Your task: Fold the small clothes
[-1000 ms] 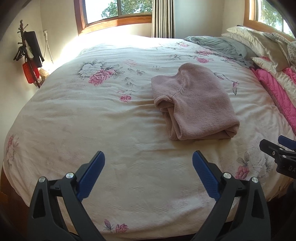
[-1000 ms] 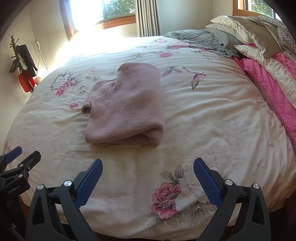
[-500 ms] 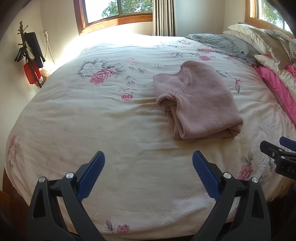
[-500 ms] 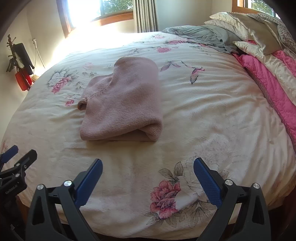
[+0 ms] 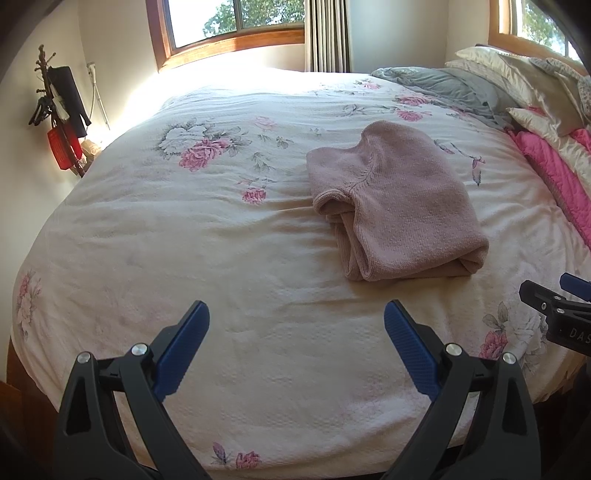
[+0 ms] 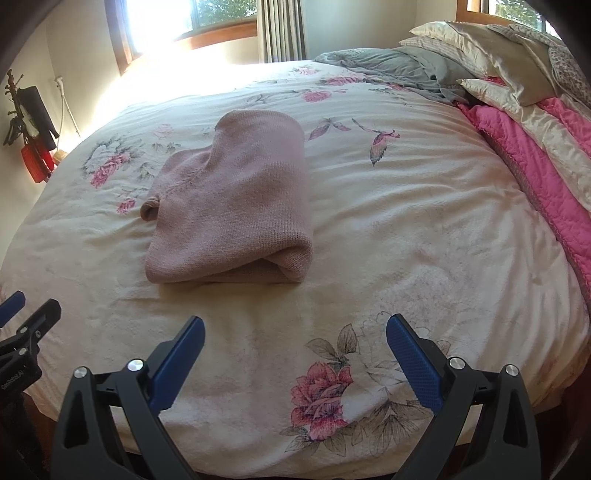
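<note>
A dusty-pink knit sweater (image 5: 395, 206) lies folded into a compact bundle on the floral bedspread (image 5: 229, 236); in the right wrist view the sweater (image 6: 236, 199) sits left of centre. My left gripper (image 5: 297, 321) hovers open over the bed's near edge, short of the sweater and to its left, with nothing between its blue pads. My right gripper (image 6: 295, 328) is open too, just in front of the sweater's folded end and apart from it. Each gripper shows at the edge of the other's view.
Pillows (image 6: 491, 59), a grey blanket (image 6: 384, 70) and a pink quilt (image 6: 535, 166) pile up along the bed's right side. A rack with dark and red items (image 5: 61, 118) hangs on the left wall. Windows (image 5: 236, 26) stand behind the bed.
Both views have shifted slightly: the sweater sits a little lower and nearer in each frame. Both grippers stay open and the sweater has not moved on the bed.
</note>
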`<control>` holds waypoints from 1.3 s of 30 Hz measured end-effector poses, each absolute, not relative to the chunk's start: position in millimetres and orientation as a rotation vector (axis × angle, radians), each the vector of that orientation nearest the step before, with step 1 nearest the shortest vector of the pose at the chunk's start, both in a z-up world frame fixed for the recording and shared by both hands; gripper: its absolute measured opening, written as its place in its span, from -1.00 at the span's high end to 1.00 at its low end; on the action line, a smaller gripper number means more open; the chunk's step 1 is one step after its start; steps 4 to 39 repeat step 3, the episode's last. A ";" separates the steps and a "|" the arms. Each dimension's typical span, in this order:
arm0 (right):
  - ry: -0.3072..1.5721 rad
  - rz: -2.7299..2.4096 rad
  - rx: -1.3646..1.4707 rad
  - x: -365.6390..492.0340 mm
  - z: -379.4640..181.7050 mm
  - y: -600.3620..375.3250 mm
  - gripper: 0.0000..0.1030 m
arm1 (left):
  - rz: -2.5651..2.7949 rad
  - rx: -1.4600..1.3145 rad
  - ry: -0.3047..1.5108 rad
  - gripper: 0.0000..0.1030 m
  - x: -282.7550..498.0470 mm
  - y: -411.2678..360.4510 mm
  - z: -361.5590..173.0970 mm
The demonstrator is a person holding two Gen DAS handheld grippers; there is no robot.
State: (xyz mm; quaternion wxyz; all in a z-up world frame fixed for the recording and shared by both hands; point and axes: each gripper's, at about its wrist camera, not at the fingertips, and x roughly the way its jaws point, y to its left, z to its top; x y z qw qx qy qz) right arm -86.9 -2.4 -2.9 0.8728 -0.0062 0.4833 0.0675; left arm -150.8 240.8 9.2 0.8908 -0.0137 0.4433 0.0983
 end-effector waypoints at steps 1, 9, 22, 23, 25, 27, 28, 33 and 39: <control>1.009 0.140 -0.014 -86.9 -2.7 -2.4 -0.92 | 0.204 -0.028 0.919 -0.85 -150.1 240.9 9.8; 1.009 0.139 -0.017 -86.9 -2.7 -2.3 -0.92 | 0.204 -0.026 0.916 -0.85 -149.7 240.9 10.8; 1.009 0.139 -0.017 -86.9 -2.7 -2.3 -0.92 | 0.204 -0.026 0.916 -0.85 -149.7 240.9 10.8; 1.009 0.139 -0.017 -86.9 -2.7 -2.3 -0.92 | 0.204 -0.026 0.916 -0.85 -149.7 240.9 10.8; 1.009 0.139 -0.017 -86.9 -2.7 -2.3 -0.92 | 0.204 -0.026 0.916 -0.85 -149.7 240.9 10.8; 1.009 0.139 -0.017 -86.9 -2.7 -2.3 -0.92 | 0.204 -0.026 0.916 -0.85 -149.7 240.9 10.8; 1.009 0.139 -0.017 -86.9 -2.7 -2.3 -0.92 | 0.204 -0.026 0.916 -0.85 -149.7 240.9 10.8; 1.009 0.139 -0.017 -86.9 -2.7 -2.3 -0.92 | 0.204 -0.026 0.916 -0.85 -149.7 240.9 10.8; 1.009 0.139 -0.017 -86.9 -2.7 -2.3 -0.92 | 0.204 -0.026 0.916 -0.85 -149.7 240.9 10.8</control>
